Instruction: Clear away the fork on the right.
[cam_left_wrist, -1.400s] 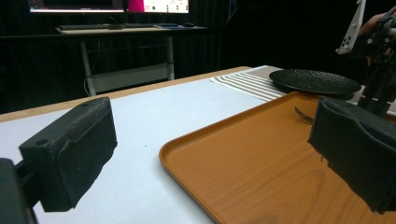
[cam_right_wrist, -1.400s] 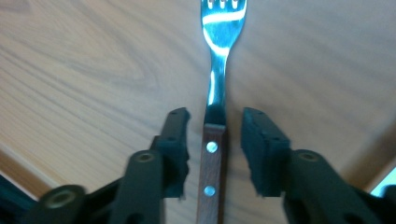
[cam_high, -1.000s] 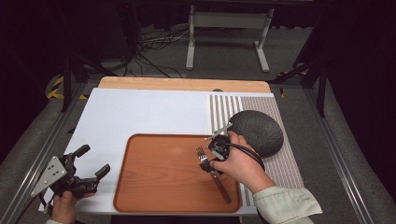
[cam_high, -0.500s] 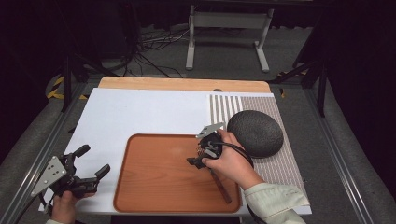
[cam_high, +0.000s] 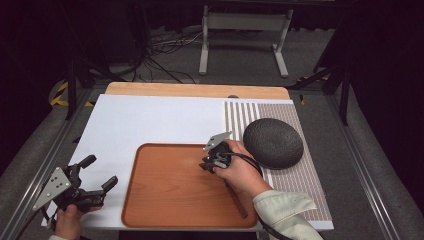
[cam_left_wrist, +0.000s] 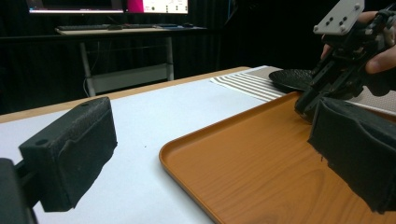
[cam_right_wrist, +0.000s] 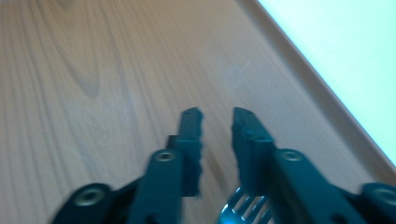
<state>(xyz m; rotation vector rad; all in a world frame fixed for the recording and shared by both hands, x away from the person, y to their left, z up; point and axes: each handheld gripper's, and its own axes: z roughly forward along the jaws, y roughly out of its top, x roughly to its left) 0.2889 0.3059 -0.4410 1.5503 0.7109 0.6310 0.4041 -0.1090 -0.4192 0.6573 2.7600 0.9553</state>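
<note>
— What's nearest, lower left of the high view?

— The left tool (cam_high: 90, 180), gripped in a hand (cam_high: 67, 222) at the desk (cam_high: 150, 120) edge, jaws spread wide, nothing between them.

— And the other?

— The right tool (cam_high: 207, 164) sits mid-frame over the wooden tray (cam_high: 170, 200), tilted down, wrist bent. Its jaws stand a little apart with a narrow gap, holding nothing. In the right gripper view a fork (cam_right_wrist: 243, 207) lies on the tray just under them.

— Behind?

— A dark round bowl (cam_high: 273, 142) upside down on the striped mat (cam_high: 300, 180), right of the tray. Farther back, a metal stand (cam_high: 242, 30) on the floor.
</note>
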